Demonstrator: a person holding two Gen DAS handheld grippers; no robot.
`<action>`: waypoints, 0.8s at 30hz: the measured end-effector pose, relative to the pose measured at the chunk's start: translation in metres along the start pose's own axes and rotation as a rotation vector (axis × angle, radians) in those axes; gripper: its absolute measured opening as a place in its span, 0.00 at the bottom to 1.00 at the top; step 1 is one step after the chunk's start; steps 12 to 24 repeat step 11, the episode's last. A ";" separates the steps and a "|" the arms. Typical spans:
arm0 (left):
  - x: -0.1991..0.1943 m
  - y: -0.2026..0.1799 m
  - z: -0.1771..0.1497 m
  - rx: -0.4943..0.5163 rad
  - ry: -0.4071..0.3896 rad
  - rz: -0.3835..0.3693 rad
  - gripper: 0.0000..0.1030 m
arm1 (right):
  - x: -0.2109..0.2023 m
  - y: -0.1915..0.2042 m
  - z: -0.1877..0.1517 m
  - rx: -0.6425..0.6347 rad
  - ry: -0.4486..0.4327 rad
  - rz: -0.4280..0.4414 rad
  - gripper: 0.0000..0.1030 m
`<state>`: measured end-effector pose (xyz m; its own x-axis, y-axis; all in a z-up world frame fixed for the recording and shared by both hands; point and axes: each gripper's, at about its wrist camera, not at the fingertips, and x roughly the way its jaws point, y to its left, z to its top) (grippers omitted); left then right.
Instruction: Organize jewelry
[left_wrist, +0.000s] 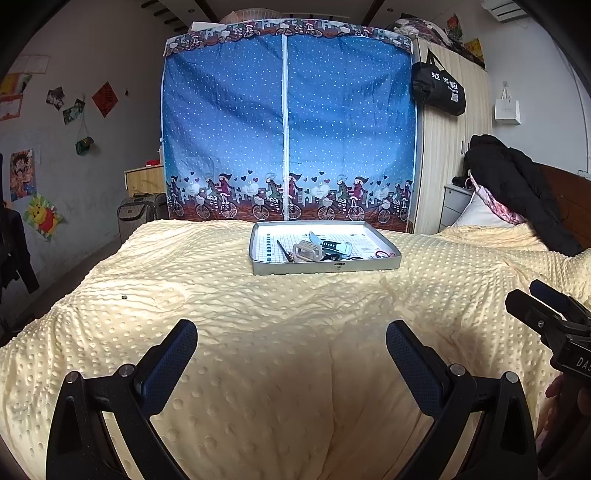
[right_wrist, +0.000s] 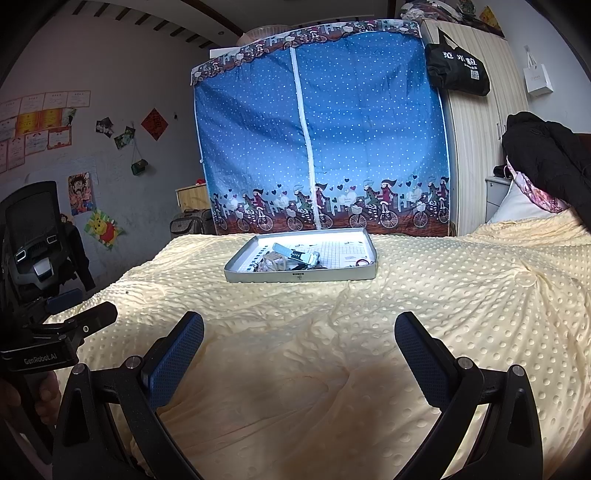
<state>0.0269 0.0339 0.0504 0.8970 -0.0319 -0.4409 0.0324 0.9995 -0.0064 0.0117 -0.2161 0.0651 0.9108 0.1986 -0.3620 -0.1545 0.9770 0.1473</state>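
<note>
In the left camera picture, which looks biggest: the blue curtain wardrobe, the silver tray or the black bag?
1. blue curtain wardrobe
2. silver tray
3. black bag
The tray is nearer, so its true size versus the bag's is unsure.

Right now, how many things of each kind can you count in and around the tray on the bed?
Trays: 1
Beige hair claw clips: 1
Watches with a pale strap: 1
Red hair ties: 1
Dark thin sticks: 1
Open grippers: 2, left and right
Total: 7
Smaller pieces in the tray are too tangled to count.
</note>
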 end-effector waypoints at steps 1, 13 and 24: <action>0.000 0.000 0.000 0.001 0.001 0.000 1.00 | 0.000 0.000 0.000 0.000 0.000 0.000 0.98; 0.000 -0.001 -0.001 -0.001 0.002 -0.001 1.00 | 0.000 0.000 0.000 0.000 0.001 0.001 0.99; 0.000 -0.001 -0.001 -0.001 0.002 -0.001 1.00 | 0.000 0.000 0.000 0.000 0.001 0.001 0.99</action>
